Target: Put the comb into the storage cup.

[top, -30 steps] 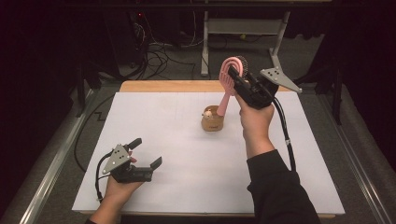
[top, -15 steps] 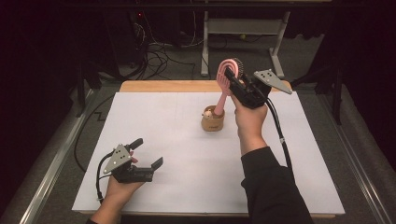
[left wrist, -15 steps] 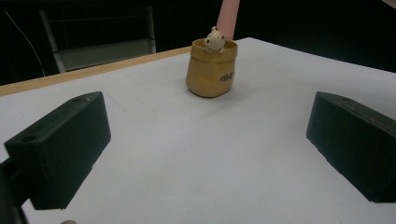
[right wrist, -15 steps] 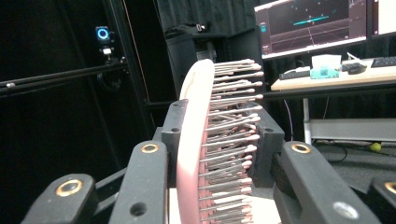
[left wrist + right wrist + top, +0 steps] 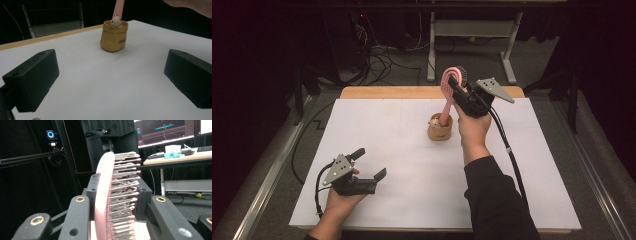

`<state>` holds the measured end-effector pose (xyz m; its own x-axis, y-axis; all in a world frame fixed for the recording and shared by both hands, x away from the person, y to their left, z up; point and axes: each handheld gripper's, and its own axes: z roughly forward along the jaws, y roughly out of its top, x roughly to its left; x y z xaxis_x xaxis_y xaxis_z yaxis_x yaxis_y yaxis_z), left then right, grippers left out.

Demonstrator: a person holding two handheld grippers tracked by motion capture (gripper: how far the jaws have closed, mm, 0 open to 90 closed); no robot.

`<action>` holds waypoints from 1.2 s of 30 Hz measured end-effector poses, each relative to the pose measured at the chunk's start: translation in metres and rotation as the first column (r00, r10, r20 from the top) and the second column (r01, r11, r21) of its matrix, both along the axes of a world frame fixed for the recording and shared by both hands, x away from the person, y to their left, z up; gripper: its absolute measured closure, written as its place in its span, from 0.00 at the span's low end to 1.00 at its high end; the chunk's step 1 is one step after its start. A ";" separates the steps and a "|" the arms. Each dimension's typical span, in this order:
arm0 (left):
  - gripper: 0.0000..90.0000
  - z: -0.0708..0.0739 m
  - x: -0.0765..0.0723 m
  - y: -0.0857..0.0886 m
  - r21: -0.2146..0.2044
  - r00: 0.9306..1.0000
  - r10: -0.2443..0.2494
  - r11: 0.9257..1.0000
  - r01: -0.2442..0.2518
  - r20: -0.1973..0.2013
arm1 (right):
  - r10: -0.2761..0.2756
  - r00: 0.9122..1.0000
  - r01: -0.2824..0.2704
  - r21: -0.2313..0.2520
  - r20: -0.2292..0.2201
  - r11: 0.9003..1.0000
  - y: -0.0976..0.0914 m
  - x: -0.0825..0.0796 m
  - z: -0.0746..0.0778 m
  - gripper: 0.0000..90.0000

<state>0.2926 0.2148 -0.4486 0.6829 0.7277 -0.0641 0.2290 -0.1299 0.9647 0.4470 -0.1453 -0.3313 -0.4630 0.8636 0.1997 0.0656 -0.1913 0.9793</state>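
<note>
From my feed, the white counter has a wooden edge at its far side and sits in a dim room with black surroundings. Beyond it I see a grey floor strewn with cables and a metal frame. Lit monitors glow above a desk.

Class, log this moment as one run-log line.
right gripper: shut on pink hairbrush | handle in tan holder | left gripper: open, idle

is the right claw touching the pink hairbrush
Touching. The right gripper view shows the right claw shut on the pink hairbrush head, one jaw against its back, the other against its bristles.
</note>
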 end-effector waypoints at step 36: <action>0.00 0.000 0.000 0.000 0.003 1.000 0.001 1.000 -0.001 0.000 | 0.033 0.999 -0.032 0.010 -0.041 0.999 0.017 0.001 -0.028 0.74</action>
<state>0.2921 0.2146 -0.4487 0.6820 0.7287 -0.0621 0.2289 -0.1321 0.9644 0.4485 -0.1279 -0.3593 -0.4822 0.8461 0.2273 0.1119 -0.1979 0.9738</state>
